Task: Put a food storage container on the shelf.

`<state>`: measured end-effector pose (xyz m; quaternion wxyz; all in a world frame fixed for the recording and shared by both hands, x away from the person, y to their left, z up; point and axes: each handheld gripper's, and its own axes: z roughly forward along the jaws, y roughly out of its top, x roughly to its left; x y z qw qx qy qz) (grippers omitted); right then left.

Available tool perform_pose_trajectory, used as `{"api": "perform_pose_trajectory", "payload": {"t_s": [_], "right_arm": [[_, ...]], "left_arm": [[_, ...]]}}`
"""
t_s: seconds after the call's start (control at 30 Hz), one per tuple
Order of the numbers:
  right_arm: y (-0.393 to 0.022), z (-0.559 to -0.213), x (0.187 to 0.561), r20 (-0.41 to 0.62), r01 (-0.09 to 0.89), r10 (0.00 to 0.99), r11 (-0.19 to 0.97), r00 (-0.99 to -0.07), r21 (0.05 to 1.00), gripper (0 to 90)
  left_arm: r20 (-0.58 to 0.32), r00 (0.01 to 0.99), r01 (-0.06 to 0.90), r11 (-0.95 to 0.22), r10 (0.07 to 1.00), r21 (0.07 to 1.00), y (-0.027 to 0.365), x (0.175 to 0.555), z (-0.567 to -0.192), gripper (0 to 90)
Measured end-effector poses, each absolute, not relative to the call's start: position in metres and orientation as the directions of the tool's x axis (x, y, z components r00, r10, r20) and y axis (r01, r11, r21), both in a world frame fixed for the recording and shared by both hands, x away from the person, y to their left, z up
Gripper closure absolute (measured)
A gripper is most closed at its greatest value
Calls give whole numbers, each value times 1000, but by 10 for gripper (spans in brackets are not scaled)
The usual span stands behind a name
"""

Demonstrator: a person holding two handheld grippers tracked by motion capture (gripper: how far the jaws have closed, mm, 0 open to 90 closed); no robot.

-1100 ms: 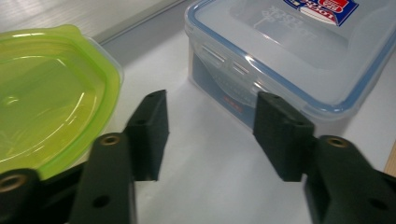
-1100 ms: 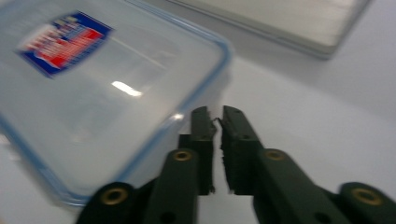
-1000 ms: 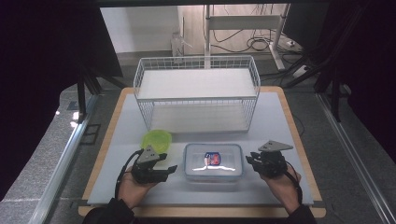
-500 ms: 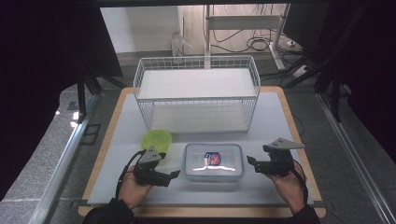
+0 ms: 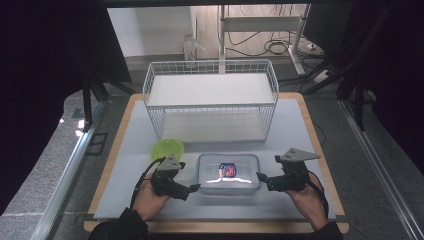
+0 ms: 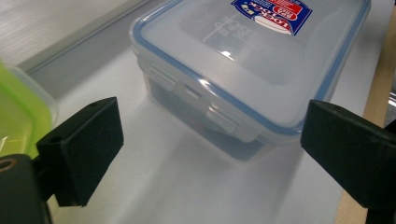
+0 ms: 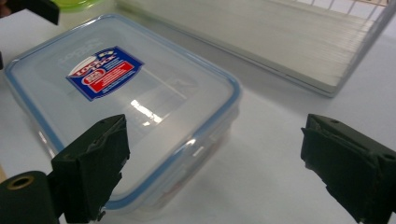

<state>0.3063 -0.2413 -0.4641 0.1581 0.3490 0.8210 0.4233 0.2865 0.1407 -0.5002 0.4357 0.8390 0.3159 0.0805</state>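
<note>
On the near half of the worktop [image 5: 150, 150] a clear plastic box [image 5: 228, 173] lies flat, its blue-rimmed lid clipped on and a red and blue label on top. It sits between the two claws, in front of a white wire basket [image 5: 210, 100] that stands farther back in the middle.

The left claw [image 5: 191, 189] is held low at the box's left end, pointing towards it. Its jaws have just been opening and now stand spread wide; in the left gripper view the near corner and side latch of the box [image 6: 243, 70] lie ahead of the jaws, not touched by either pad. A green lid or dish [image 5: 167, 149] rests on the worktop just behind this claw, and its edge [image 6: 18, 112] shows beside the left jaw.

The right claw [image 5: 265, 179] is held at the box's right end, also pointing at it. Its jaws too have just been opening and are spread apart, gripping nothing. In the right gripper view the corner of the box [image 7: 130, 107] lies beyond the left jaw, with bare worktop in the gap. A hand [image 5: 305, 200] holds it from the near edge.
</note>
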Motion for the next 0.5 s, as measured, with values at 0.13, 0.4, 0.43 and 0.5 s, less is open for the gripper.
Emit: {"api": "perform_pose_trajectory", "payload": {"t_s": [0.13,0.4,0.43,0.5], "right_arm": [[-232,-466,305,31,446,691,431,-722,785,34],[-220,-472,308,85,490,667,448,-740,748,14],[-218,-473,309,92,497,666,451,-740,741,15],[-217,-475,312,112,523,666,458,-738,719,16]], "left_arm": [[-177,784,479,-398,595,782,136,294,-500,53],[-262,779,529,-373,570,762,124,308,-506,37],[-278,776,539,-366,567,758,124,310,-507,32],[-319,767,564,-349,556,749,122,314,-510,26]]}}
